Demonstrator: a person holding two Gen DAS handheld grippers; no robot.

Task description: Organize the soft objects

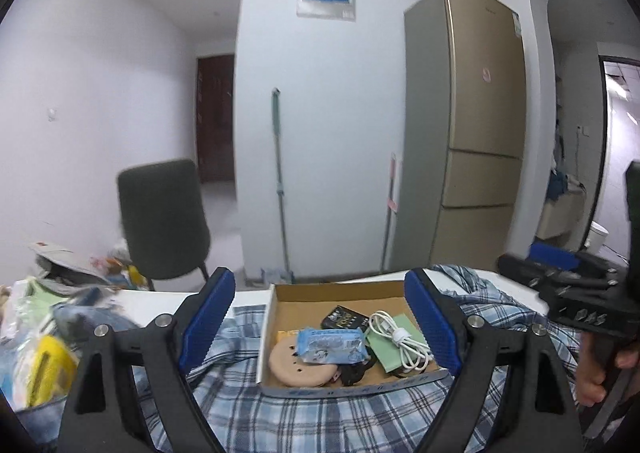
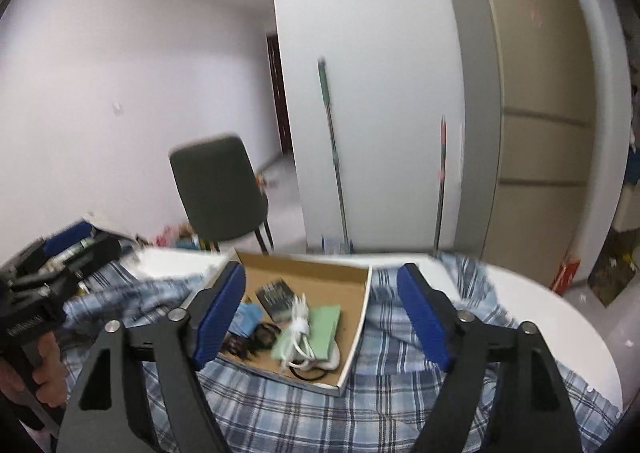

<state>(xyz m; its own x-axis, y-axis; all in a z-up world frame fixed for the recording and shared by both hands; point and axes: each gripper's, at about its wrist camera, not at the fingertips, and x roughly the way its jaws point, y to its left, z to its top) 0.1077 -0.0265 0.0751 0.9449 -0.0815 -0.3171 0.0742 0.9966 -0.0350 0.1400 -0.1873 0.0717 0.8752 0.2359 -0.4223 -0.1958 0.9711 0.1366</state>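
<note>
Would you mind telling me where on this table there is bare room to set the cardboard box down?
The bare white tabletop to the right of the plaid shirt looks free, out to the table's round edge. A smaller white strip lies behind the shirt, left of the cardboard box. The far left is crowded with bags and packets.

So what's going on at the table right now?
A person holds a gripper in each hand above a blue plaid cloth spread on the white table. The left gripper and right gripper are both open and hold nothing. A shallow cardboard box sits on the cloth with a white cable, a blue packet and other small items inside.
</note>
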